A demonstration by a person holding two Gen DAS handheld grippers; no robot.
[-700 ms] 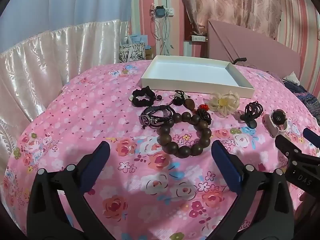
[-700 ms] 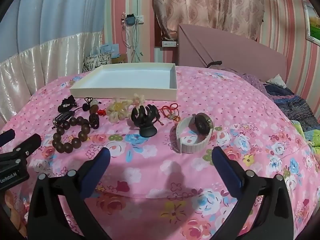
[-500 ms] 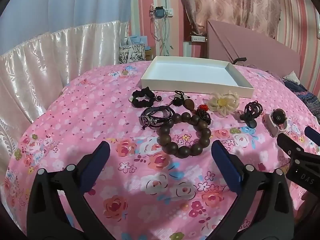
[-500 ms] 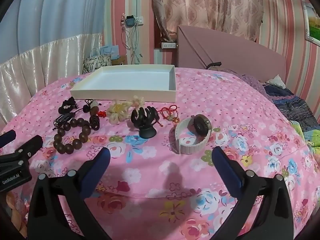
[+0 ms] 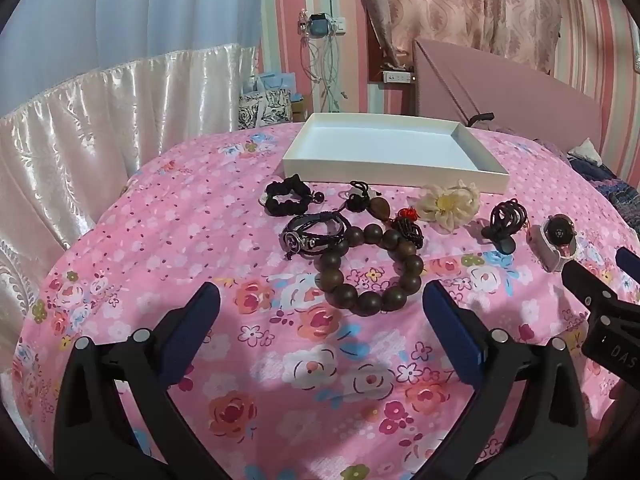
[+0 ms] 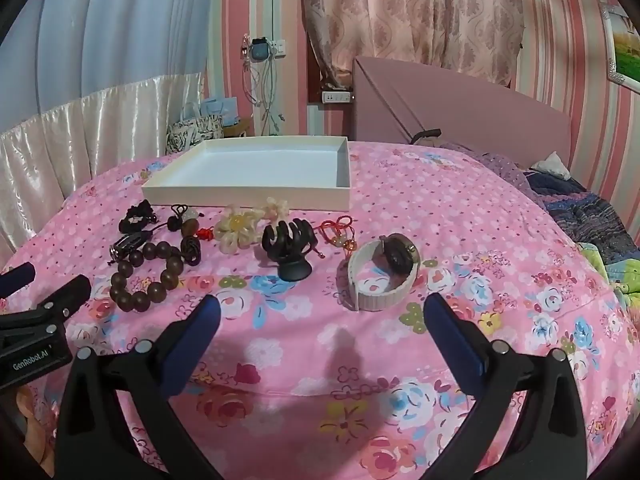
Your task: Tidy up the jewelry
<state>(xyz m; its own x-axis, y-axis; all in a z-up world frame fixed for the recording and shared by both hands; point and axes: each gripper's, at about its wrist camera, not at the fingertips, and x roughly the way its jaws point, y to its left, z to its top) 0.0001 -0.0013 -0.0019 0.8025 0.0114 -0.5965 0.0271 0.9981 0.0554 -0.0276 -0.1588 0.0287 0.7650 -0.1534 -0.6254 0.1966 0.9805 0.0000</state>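
A row of jewelry lies on the pink floral bedspread in front of an empty white tray [image 5: 394,172] [image 6: 248,192]. Nearest my left gripper [image 5: 320,308] is a dark wooden bead bracelet [image 5: 370,270] [image 6: 146,276], with a black leather bracelet [image 5: 314,236], a black scrunchie [image 5: 286,200] and a cream flower hair tie [image 5: 450,204] behind it. My right gripper [image 6: 322,316] faces a watch on a white band [image 6: 382,276] and a black claw clip [image 6: 290,248], with a red cord charm [image 6: 340,232] beyond. Both grippers hover open, holding nothing.
A satin curtain [image 5: 80,140] hangs along the bed's left side. A pink headboard [image 6: 460,120] stands behind the tray. Rumpled dark bedding [image 6: 592,216] lies at the right. The other gripper shows at each view's edge.
Both views have shifted only slightly; the jewelry and tray lie where they were and both grippers stay wide open.
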